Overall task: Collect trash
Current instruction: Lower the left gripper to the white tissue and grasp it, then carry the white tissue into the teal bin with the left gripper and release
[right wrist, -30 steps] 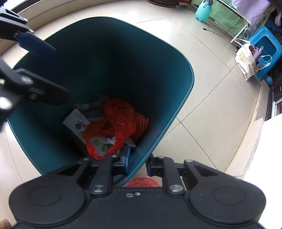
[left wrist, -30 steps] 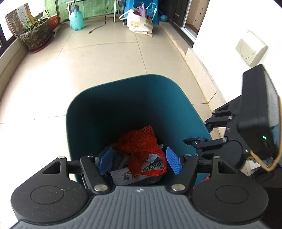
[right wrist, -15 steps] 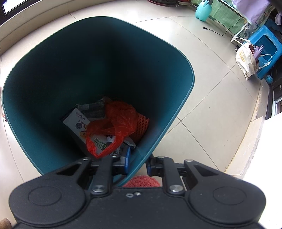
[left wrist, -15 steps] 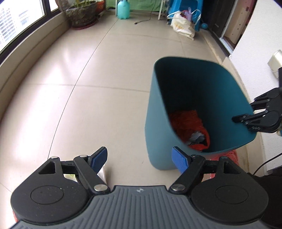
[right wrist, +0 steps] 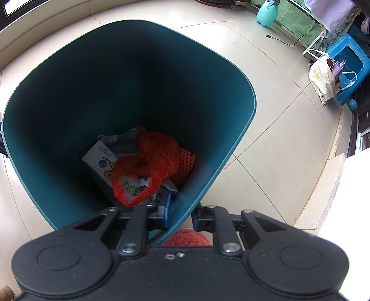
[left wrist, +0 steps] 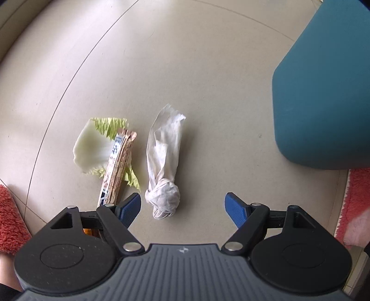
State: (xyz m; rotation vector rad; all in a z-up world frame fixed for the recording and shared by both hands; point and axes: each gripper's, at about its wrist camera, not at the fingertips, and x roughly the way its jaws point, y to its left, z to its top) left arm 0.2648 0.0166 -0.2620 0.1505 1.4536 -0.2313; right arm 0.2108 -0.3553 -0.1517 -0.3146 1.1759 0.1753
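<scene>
In the left wrist view my left gripper (left wrist: 183, 205) is open and empty, low over the floor. A knotted white plastic bag (left wrist: 164, 162) lies just ahead between the fingers, nearer the left one. A folded snack wrapper (left wrist: 116, 164) lies on a cabbage leaf (left wrist: 92, 148) to its left. The teal bin (left wrist: 323, 92) stands at the right. In the right wrist view my right gripper (right wrist: 181, 214) is shut on the near rim of the teal bin (right wrist: 231, 148). Inside lie a red plastic bag (right wrist: 152, 162) and paper packaging (right wrist: 101, 159).
Red fluffy mats lie at the left (left wrist: 11, 220) and right (left wrist: 356, 203) edges and under the bin (right wrist: 187, 238). Far off stand a blue stool (right wrist: 349, 60), a white tote bag (right wrist: 322, 78) and a teal spray bottle (right wrist: 267, 11). A white wall (right wrist: 346, 196) is at the right.
My left gripper has swung from above the bin down and left to the floor, over the white bag, wrapper and leaf. My right gripper has stayed clamped on the bin's rim.
</scene>
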